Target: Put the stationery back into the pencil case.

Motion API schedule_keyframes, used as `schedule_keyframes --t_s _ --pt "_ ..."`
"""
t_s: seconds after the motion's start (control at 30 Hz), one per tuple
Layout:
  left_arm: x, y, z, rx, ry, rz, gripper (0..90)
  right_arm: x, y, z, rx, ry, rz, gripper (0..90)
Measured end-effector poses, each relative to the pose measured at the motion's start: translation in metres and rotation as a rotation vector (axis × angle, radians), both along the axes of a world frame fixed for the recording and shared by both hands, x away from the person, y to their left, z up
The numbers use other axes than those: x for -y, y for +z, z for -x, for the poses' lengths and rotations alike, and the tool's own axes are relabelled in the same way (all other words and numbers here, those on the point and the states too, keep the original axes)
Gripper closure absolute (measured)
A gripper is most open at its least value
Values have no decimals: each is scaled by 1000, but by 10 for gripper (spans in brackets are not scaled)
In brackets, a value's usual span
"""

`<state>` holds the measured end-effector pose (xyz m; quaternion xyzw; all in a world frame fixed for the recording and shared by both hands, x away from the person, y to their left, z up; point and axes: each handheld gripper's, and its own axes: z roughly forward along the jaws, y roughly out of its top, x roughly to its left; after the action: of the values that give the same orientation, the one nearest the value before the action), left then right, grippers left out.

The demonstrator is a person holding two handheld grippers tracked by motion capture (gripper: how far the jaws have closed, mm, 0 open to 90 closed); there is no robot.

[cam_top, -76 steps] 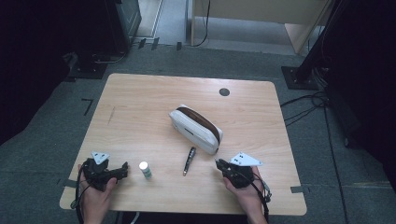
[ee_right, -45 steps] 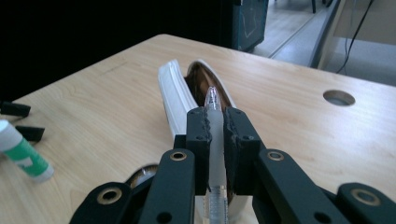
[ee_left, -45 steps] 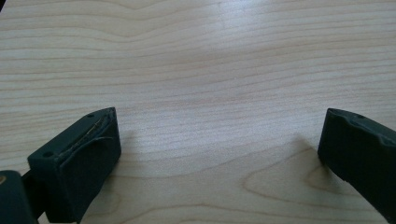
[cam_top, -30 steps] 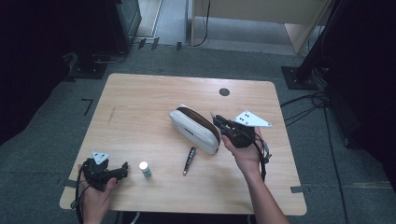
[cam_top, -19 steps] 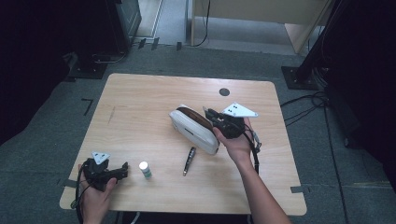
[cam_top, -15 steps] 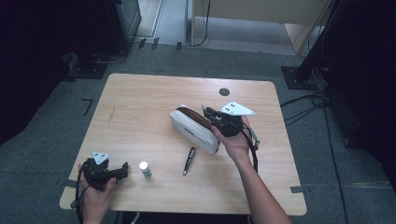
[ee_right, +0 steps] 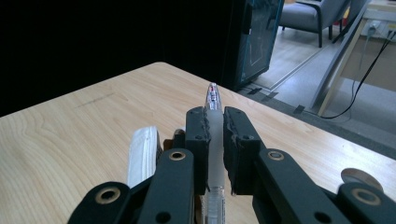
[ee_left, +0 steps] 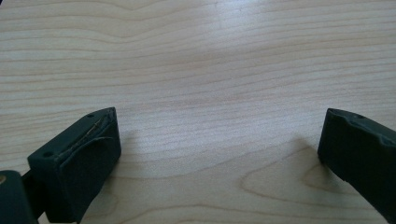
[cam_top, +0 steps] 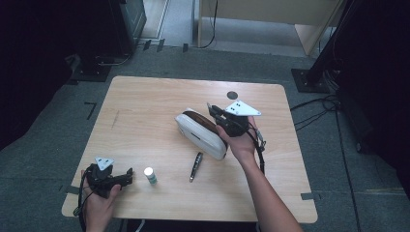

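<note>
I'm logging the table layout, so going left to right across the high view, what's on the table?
Left gripper → small white bottle → dark pen → white pouch → right gripper.

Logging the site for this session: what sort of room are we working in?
Probably a lab or studio corner of an office, not a home: a bare wooden table on grey carpet, floor cables beside a black stand base, and a grey chair behind.

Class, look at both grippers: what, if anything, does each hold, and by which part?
The right gripper is shut on a clear pen, gripped around the middle of its barrel with the tip sticking out beyond. The left gripper is open over the bare table, holding nothing.
</note>
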<state>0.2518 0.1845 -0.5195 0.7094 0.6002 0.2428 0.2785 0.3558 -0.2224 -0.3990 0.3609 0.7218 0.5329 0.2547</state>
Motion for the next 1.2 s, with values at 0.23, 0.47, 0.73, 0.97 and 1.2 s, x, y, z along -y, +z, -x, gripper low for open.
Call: schedule_keyframes --t_s 0.23,0.47,0.73,0.97,1.2 --pt "0 0 0 -1 1 -1 0 -11 -1 -1 1 16 33 816" --pt "0 0 0 -1 -1 -1 0 -7 -5 4 -38 30 61 815" --pt "0 0 0 -1 -2 -1 0 -7 -11 1 -119 43 94 811" --pt "0 0 0 -2 -2 -1 0 -10 -14 -1 -153 50 100 737" --pt "0 0 0 0 -2 -1 0 -12 -7 15 -123 45 70 675"
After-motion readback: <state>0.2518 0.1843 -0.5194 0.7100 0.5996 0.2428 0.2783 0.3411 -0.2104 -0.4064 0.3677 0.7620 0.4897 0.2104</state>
